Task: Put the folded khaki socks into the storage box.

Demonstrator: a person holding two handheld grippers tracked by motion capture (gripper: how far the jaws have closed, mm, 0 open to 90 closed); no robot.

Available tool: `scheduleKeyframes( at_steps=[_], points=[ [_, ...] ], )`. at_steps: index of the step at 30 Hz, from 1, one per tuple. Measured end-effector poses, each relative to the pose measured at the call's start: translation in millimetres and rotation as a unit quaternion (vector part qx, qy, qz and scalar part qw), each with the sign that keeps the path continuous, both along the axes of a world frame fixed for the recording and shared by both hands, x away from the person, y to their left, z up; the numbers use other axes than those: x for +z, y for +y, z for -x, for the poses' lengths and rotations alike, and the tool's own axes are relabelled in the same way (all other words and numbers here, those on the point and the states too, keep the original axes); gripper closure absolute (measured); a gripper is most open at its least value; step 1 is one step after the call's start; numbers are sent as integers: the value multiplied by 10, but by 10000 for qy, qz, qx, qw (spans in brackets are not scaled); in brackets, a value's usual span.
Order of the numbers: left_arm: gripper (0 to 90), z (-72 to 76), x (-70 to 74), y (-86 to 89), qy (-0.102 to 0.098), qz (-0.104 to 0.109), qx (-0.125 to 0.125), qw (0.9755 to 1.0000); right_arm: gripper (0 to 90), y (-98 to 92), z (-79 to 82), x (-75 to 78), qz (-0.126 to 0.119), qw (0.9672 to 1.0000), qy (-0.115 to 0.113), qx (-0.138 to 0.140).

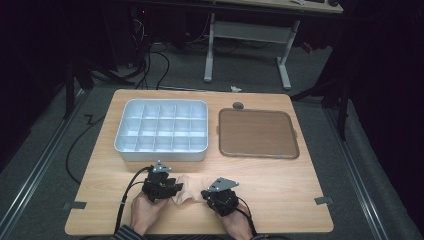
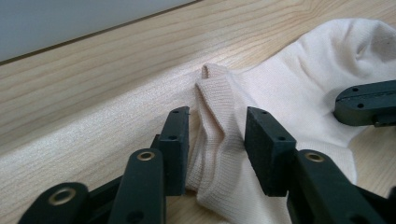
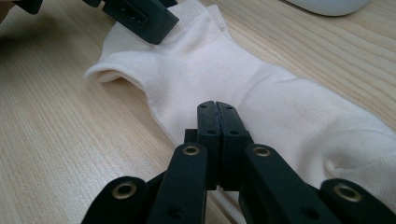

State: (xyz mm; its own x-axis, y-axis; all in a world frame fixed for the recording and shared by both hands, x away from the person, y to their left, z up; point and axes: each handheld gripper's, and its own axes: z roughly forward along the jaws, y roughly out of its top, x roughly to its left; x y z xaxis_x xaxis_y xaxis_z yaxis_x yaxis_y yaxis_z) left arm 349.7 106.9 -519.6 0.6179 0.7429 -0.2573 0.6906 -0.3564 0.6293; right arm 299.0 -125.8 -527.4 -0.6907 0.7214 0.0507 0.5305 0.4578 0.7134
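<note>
Cream knitted sock [image 1: 187, 190] flat near compartment tray [image 1: 162, 131]: left gripper [image 2: 217, 135] spread astride ribbed cuff, right gripper [image 3: 217, 122] pressed together on sock edge.

A light wooden table with rounded corners [image 1: 300, 200] sits on grey carpet floor [image 1: 45, 165], brightly lit while the room around it falls into darkness. Behind it, a white metal desk frame [image 1: 247, 35] stands with black cables [image 1: 150, 65] trailing across the floor. Metal rails [image 1: 35, 172] flank the table on both sides.
</note>
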Motion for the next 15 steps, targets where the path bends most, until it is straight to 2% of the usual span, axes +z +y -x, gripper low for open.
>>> scheduleKeyframes(
  at_steps=[5, 8, 10, 15],
  points=[
    [703, 3, 8, -33, 0, -114, -76, 9999, 898, -1, -2, -1, 2, 10000, -4, 6],
    [773, -16, -4, -25, 85, -4, -97, 9999, 898, -2, 1, -2, 2, 10000, -4, -2],
    [792, -17, -10, -29, 73, 18, -140, 9999, 898, -2, 2, -5, -18, 10000, -13, -3],
    [819, -39, -10, 17, 151, 269, -176, 9994, 898, -4, 2, -4, 1, 10000, -13, -1]
  ],
)
